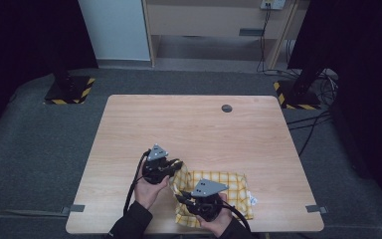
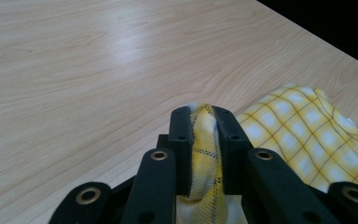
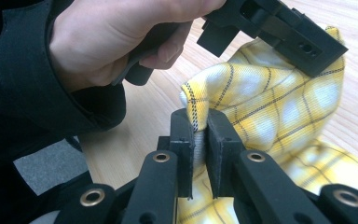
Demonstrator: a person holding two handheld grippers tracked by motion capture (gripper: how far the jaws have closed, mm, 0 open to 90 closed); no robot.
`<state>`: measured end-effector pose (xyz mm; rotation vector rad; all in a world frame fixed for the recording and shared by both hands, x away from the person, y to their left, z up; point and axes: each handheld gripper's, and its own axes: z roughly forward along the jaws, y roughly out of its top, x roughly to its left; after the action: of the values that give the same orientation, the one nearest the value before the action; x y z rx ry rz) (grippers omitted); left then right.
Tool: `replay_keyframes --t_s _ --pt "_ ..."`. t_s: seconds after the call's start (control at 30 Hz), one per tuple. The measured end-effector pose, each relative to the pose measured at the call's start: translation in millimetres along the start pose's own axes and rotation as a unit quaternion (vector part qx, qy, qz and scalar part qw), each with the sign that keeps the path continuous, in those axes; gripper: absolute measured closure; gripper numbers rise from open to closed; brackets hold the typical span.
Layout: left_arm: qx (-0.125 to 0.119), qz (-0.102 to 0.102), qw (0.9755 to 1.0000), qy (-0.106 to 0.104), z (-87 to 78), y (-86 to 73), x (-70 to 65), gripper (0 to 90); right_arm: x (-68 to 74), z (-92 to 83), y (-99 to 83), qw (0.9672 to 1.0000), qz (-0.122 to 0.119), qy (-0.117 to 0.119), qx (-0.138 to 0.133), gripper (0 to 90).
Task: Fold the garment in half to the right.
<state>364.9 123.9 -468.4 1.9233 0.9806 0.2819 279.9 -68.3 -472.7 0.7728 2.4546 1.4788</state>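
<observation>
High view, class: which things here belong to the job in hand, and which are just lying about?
In the job:
- yellow checked cloth
- left gripper, fingers shut on the cloth's edge
- right gripper, fingers shut on another edge

Lying about:
- dark round disc set in the table
- striped stand bases

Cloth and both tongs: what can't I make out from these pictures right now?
- High view: where the left tongs and right tongs meet the cloth is too small to make out and covered by their grey plates.
- Left gripper view: the cloth's right part is cut off by the frame edge.
- Right gripper view: the cloth's top is hidden behind the left tongs.
- High view: the white tag is too small to read.
</observation>
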Motion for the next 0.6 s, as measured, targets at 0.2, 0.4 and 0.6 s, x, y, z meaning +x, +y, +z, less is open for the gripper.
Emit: replay_keyframes --t_s 0.2,0.4,0.6 --pt "0.004 0.012 0.9999 -0.010 11.7 9.2 -12.5 78.3 -7.1 -14.1 -3.3 0.9999 0.006 -0.005 -0.008 82.1" --pt "0.008 0.022 0.9996 -0.017 21.1 16.1 -22.5 78.2 -14.0 -28.3 -7.9 0.9998 0.009 -0.012 -0.011 82.1" --pt "0.009 0.033 0.9991 -0.025 31.6 22.0 -33.0 78.1 -23.1 -44.3 -14.1 0.9996 0.016 -0.017 -0.016 82.0"
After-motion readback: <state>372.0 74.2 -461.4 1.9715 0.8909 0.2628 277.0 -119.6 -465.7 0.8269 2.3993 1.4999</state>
